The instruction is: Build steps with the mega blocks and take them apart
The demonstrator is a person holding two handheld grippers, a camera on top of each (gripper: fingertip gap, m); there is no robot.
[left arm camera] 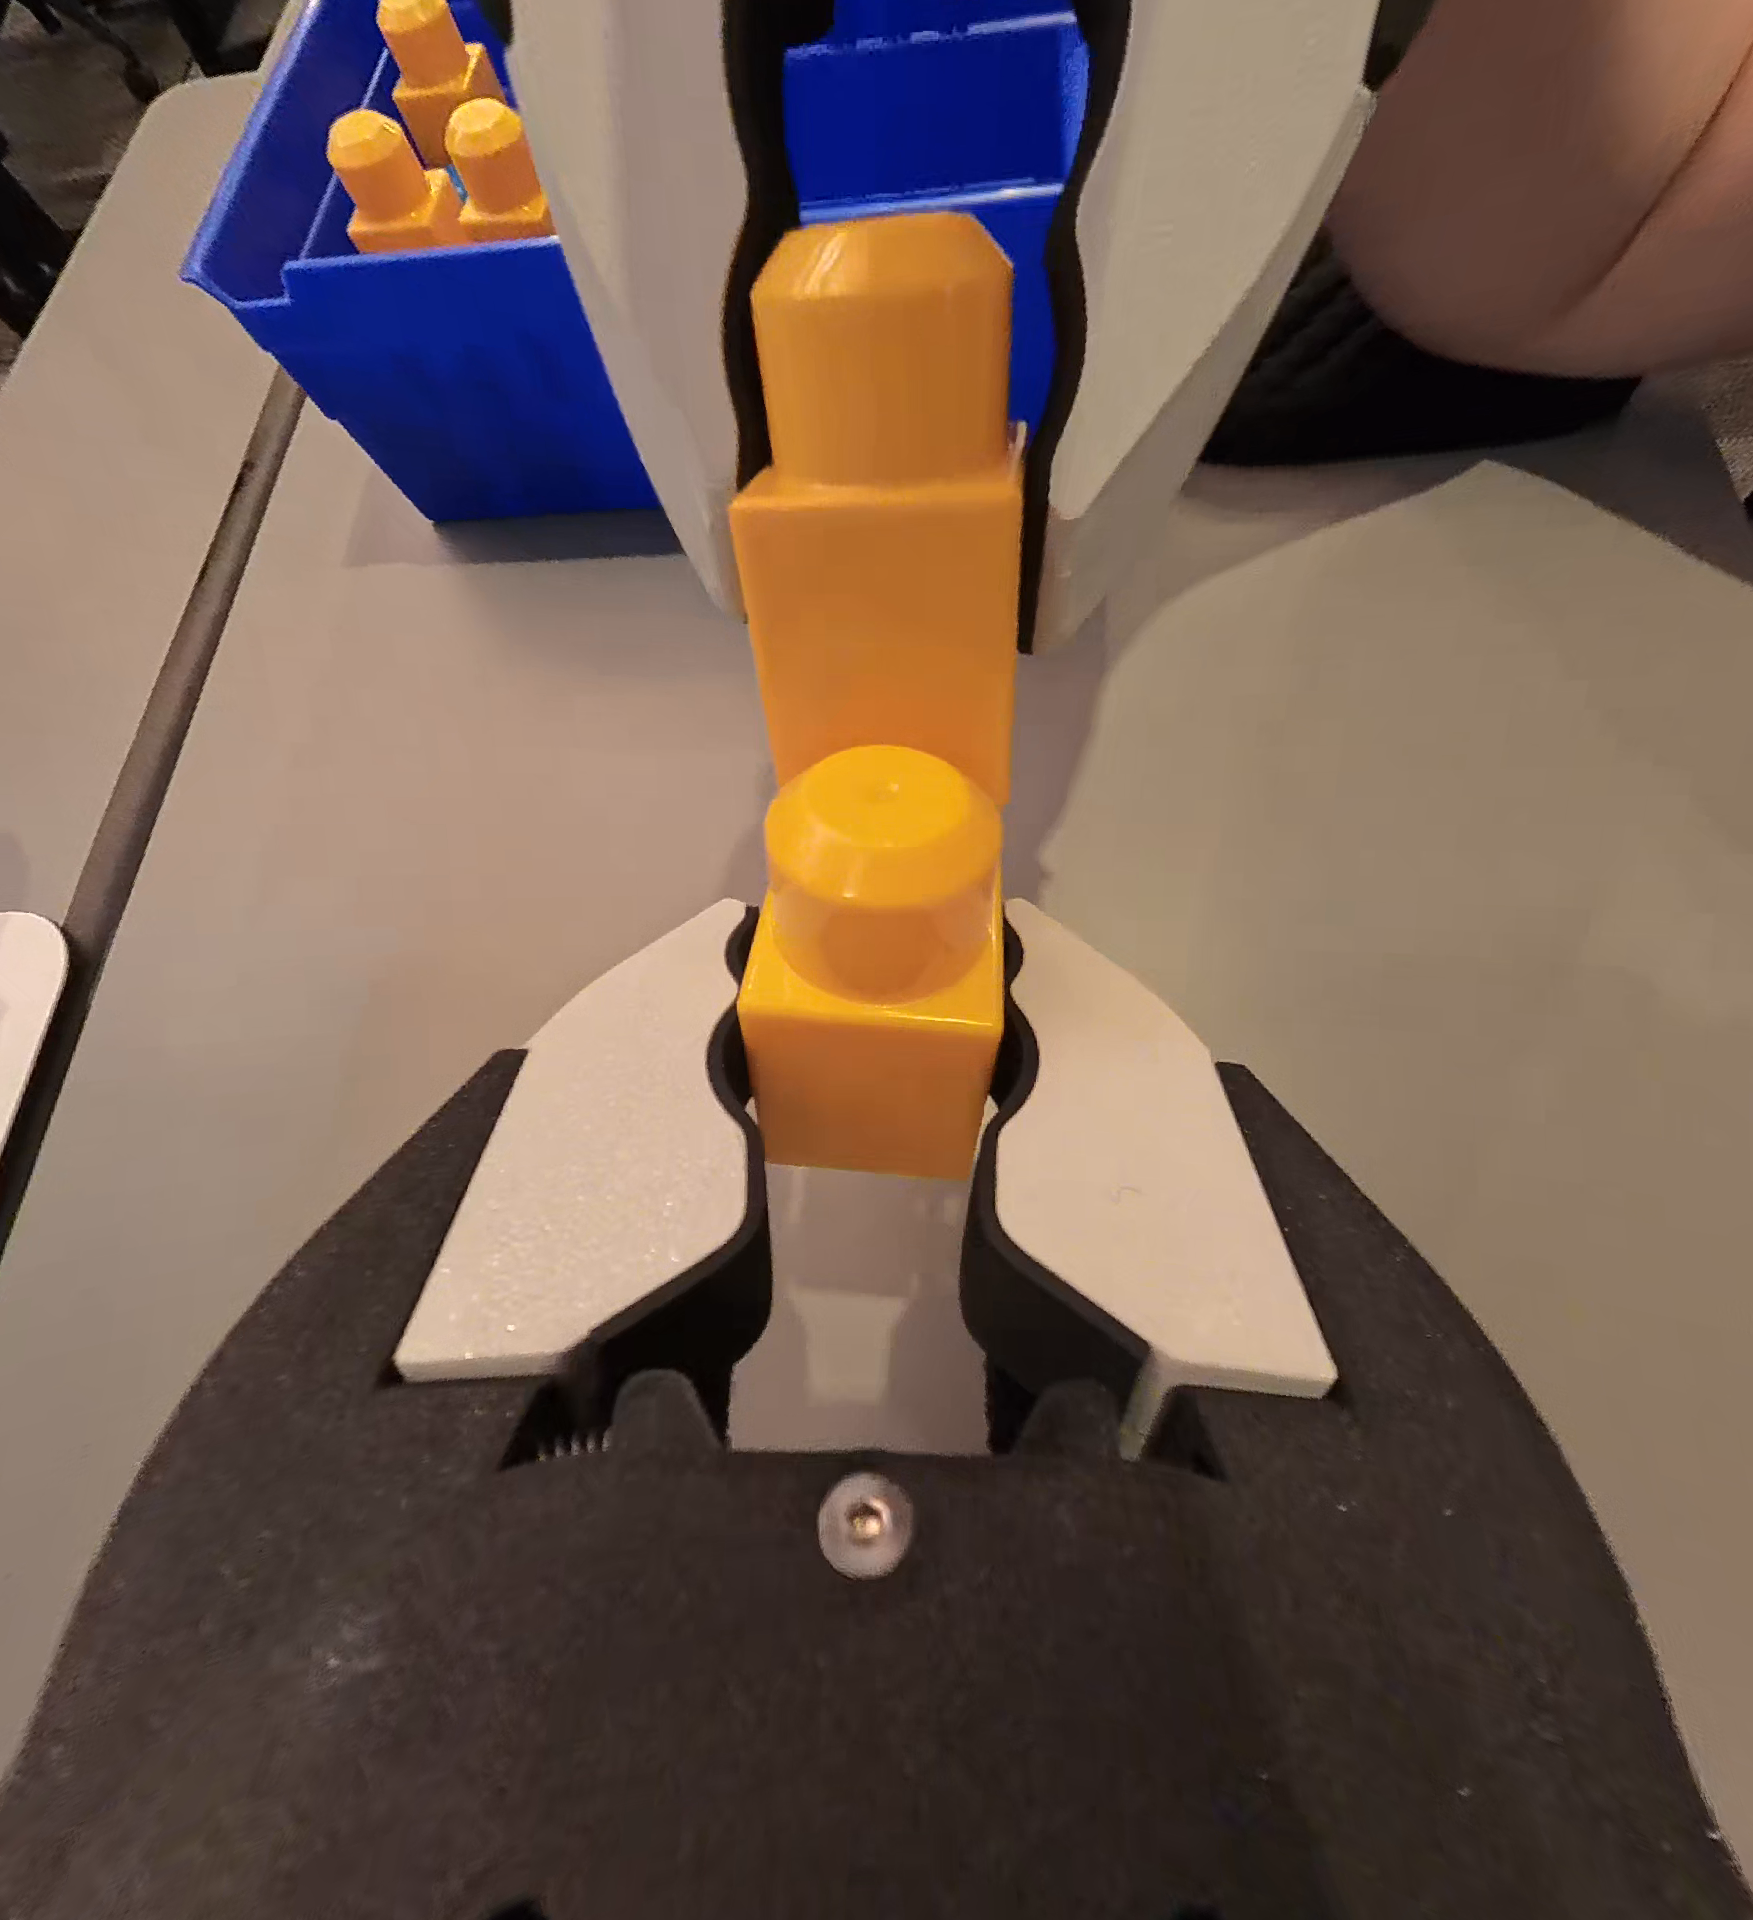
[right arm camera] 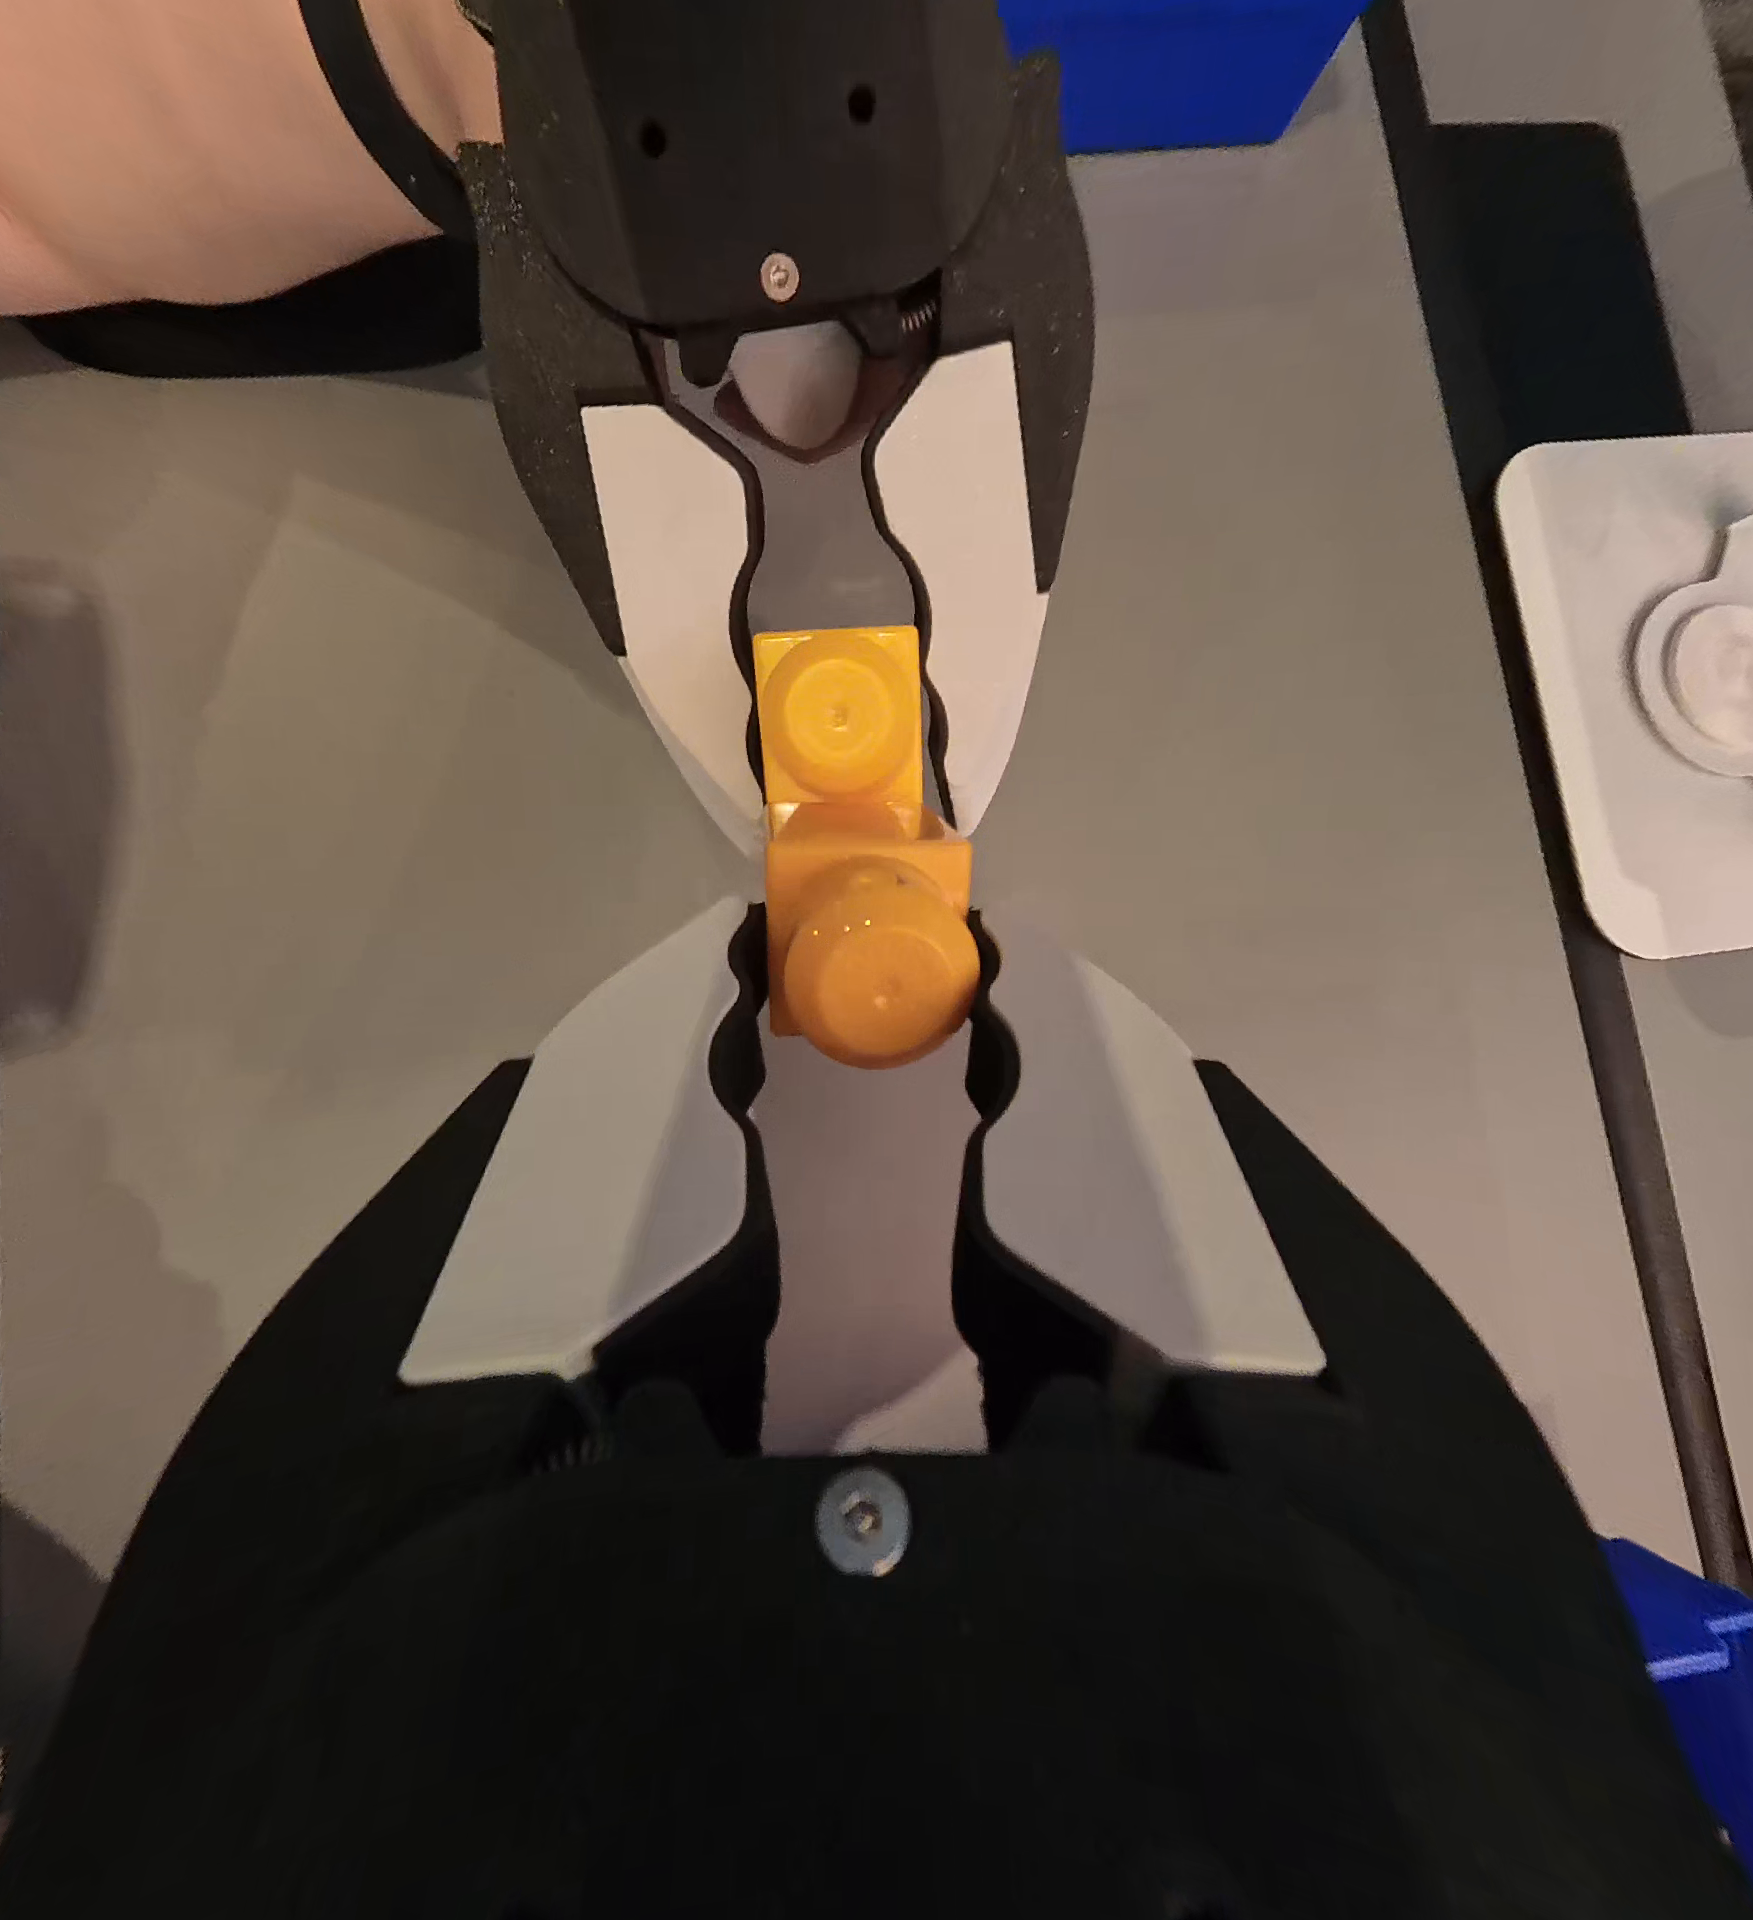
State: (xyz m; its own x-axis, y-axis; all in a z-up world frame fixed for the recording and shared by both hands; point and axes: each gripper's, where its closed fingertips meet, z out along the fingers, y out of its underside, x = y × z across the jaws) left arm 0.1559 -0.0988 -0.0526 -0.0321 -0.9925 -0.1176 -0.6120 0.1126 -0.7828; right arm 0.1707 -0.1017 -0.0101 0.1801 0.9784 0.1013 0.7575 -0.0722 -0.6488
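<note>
My left gripper (left arm camera: pixel 877 925) is shut on a yellow one-stud mega block (left arm camera: pixel 867 1081), stud up, low over the grey table (left arm camera: pixel 1423 935). Facing it, my right gripper (left arm camera: pixel 887 613) is shut on a taller-looking orange block (left arm camera: pixel 877 582) that stands right behind the yellow one and rises above it like a step. In the right wrist view my right gripper (right arm camera: pixel 861 925) holds the orange block (right arm camera: pixel 877 987) from above. The left gripper (right arm camera: pixel 856 821) holds the yellow block (right arm camera: pixel 836 717) just beyond. The two blocks touch side by side; whether they are joined is hidden.
A blue bin (left arm camera: pixel 415 343) with several orange blocks (left arm camera: pixel 436 156) stands at the far left. A white plate with a clear fixture (right arm camera: pixel 1682 675) lies on the neighbouring table across a seam. A person's forearm (left arm camera: pixel 1578 208) is at the upper right. The left gripper's tips are roughly 5 cm from the right gripper's.
</note>
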